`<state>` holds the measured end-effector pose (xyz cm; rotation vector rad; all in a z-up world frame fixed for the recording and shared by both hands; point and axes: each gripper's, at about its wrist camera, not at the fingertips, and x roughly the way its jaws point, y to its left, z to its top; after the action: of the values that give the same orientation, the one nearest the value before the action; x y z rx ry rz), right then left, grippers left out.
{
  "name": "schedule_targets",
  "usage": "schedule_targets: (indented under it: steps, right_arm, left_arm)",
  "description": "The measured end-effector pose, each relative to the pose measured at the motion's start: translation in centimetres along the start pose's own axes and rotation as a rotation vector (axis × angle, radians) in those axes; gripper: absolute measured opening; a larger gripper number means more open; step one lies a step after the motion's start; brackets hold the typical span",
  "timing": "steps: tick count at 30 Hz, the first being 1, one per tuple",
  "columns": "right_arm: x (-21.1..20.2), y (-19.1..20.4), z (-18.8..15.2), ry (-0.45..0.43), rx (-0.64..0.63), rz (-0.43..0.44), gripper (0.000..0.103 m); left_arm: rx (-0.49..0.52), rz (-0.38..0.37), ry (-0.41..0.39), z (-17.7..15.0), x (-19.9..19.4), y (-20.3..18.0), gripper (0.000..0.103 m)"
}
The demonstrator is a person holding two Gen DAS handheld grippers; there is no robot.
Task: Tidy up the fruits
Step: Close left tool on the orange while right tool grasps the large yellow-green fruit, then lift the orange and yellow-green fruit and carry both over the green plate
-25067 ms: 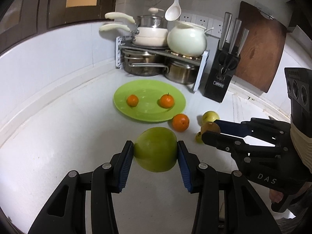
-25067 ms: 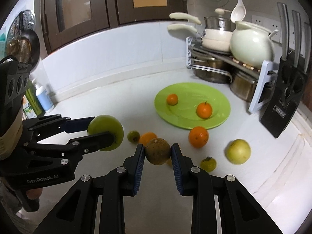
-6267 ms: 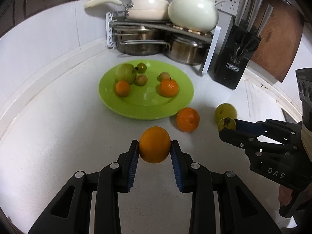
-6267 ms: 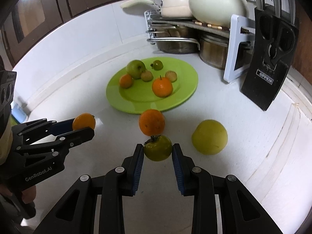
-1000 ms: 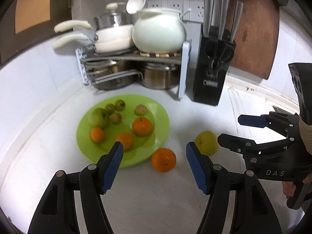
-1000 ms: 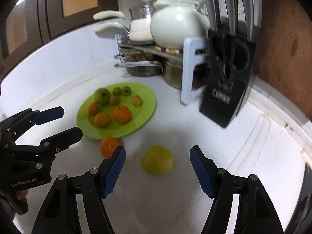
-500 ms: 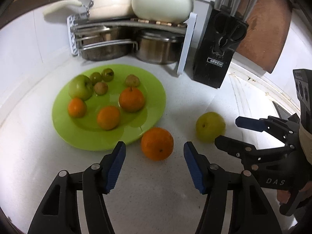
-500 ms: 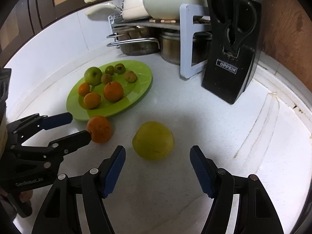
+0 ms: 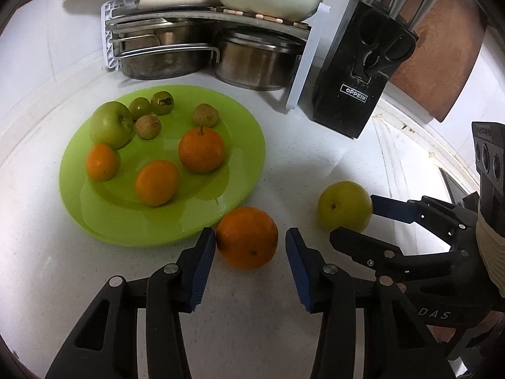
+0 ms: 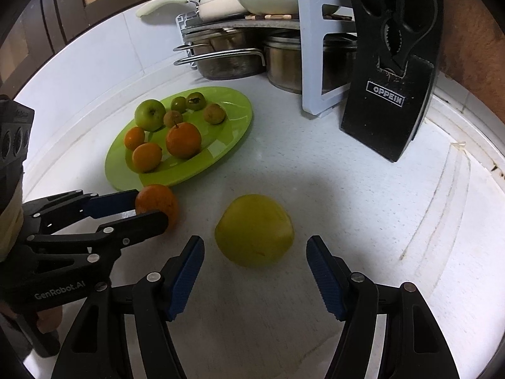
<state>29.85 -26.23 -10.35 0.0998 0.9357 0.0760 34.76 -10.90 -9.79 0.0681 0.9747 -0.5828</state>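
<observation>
Your left gripper (image 9: 251,243) was closing around the loose orange (image 9: 246,237). The orange sat on the white counter (image 9: 246,322), just off the near rim of the green plate (image 9: 249,132). Left-hand pad looked right at the peel; the other pad still showed a gap. Not a firm grip: fruit between the jaws, still on the counter.

Your right gripper (image 10: 255,254) was also closing, jaws much wider. The yellow-green fruit (image 10: 254,230) sat on the counter between them with clear space on both sides. Nothing held.

The two fruits lay near each other, not touching, both off the plate.

On the plate: a green apple (image 9: 111,124), three oranges (image 9: 201,150), four small greenish-brown fruits (image 9: 147,126) clustered toward the far side.

Behind the plate: pot rack (image 9: 205,19) with steel pots below and white cookware on top. Black knife block (image 9: 356,72) stood beside the rack, well clear of both fruits.
</observation>
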Motion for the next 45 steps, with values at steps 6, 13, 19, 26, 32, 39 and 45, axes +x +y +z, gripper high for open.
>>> schedule_targets:
  steps: [6, 13, 19, 26, 32, 39, 45]
  right_arm:
    - [0.4, 0.0, 0.2, 0.004, -0.002, 0.005, 0.060]
    - [0.7, -0.1, 0.3, -0.001, -0.006, 0.005, 0.055]
    - [0.6, -0.1, 0.1, -0.009, -0.006, 0.002, 0.054]
    - [0.5, -0.1, 0.0, -0.009, -0.001, 0.007, 0.054]
    - [0.1, 0.0, -0.3, -0.016, 0.006, 0.006, 0.054]
    - [-0.9, 0.4, -0.1, -0.041, 0.005, 0.009, 0.054]
    - [-2.4, 1.1, 0.3, -0.079, -0.010, 0.013, 0.054]
  left_arm:
    - [-0.002, 0.007, 0.008, 0.0, 0.3, 0.1, 0.042]
    - [0.009, 0.012, 0.006, -0.1, 0.4, 0.1, 0.041]
    - [0.017, 0.014, -0.001, -0.2, 0.1, 0.0, 0.041]
    - [0.024, 0.021, -0.017, -0.1, -0.5, -0.2, 0.041]
    - [0.026, 0.023, -0.029, -0.2, -0.9, -0.2, 0.041]
    - [0.024, 0.027, -0.052, -0.4, -2.1, -0.2, 0.041]
    - [0.013, 0.029, -0.089, -0.5, -3.8, 0.0, 0.041]
